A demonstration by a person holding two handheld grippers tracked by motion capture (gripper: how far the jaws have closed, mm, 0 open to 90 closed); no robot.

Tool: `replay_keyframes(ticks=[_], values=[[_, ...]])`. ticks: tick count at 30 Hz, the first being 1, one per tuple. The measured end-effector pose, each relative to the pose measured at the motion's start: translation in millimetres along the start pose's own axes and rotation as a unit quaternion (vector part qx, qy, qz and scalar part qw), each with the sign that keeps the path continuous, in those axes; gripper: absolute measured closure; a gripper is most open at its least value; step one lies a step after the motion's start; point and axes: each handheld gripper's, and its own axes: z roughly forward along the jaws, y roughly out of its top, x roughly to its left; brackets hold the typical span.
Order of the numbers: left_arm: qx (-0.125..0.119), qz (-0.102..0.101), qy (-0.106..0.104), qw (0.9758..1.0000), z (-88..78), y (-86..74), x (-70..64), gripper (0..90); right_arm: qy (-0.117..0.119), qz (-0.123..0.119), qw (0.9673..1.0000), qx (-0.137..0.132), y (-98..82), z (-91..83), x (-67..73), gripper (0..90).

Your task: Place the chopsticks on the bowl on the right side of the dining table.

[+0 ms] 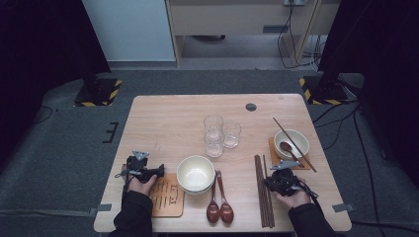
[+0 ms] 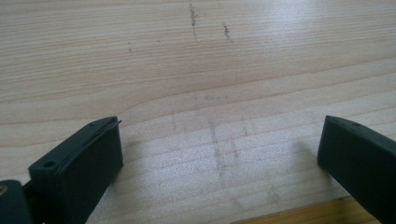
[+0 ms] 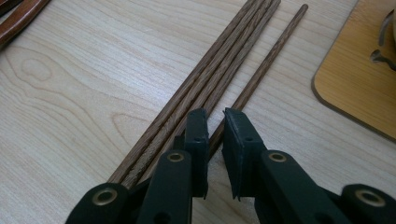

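The right gripper (image 3: 215, 119) jaws are pinching nearly shut around a single chopstick (image 3: 266, 63), not yet lifting it; the left gripper (image 2: 219, 154) jaws are gaping empty over bare tabletop (image 2: 196, 70).

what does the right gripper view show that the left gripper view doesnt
Right gripper view: the right gripper, jaws nearly shut around a single chopstick, a bundle of chopsticks beside it, and a wooden coaster.
Left gripper view: the left gripper, jaws wide open over bare, pencil-marked wood, and a wooden mat's corner.
Both: the light wooden table.
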Motion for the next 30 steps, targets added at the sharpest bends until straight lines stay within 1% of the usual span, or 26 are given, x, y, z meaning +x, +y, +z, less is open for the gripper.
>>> replay_keyframes(ticks=[4,7,8,14,20,30], values=[[0.0,0.0,0.0,1.0,0.0,0.0,0.0,0.0,-0.003,0.001,1.0,0.001,-0.4,-0.8,-1.3,82.1],[0.0,0.0,0.0,1.0,0.0,0.0,0.0,0.0,-0.01,0.004,0.9999,0.004,-0.7,-1.4,-3.3,82.7],[0.0,0.0,0.0,1.0,0.0,0.0,0.0,0.0,-0.01,0.011,0.9999,0.006,-0.7,-1.9,-3.5,82.9],[0.0,0.0,0.0,1.0,0.0,0.0,0.0,0.0,-0.02,0.024,0.9995,0.01,-2.0,-3.6,-7.6,84.2],[0.0,0.0,0.0,1.0,0.0,0.0,0.0,0.0,-0.033,0.026,0.999,0.014,-2.3,-4.5,-10.3,84.8],[0.0,0.0,0.0,1.0,0.0,0.0,0.0,0.0,-0.044,0.036,0.9983,0.014,-2.5,-5.3,-16.0,85.4]])
